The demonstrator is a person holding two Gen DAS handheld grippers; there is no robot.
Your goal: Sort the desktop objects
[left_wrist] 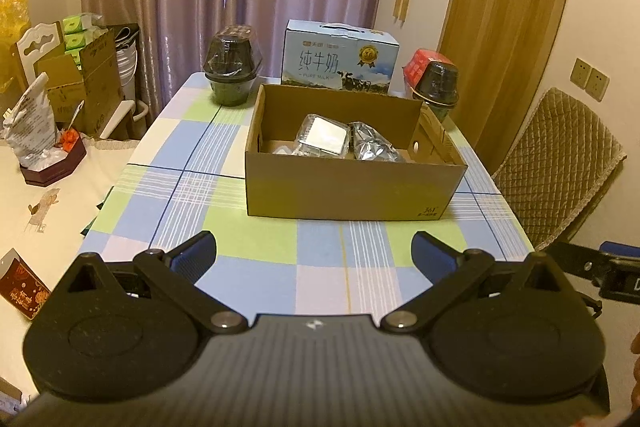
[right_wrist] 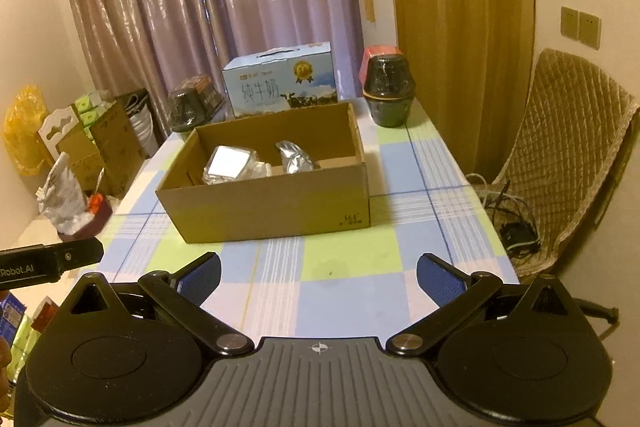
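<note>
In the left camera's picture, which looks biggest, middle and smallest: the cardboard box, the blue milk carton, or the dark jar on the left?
1. Cardboard box, clearly largest, though also nearest the camera.
2. Milk carton, partly hidden behind the box.
3. Dark jar, smallest as seen.

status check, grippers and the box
Left gripper open, empty. Right gripper open, empty. Cardboard box mid-table, two foil packets inside. Nothing between grippers and box.

Cardboard box [left_wrist: 344,187] wall hides packets' [left_wrist: 322,141] lower parts.
</note>
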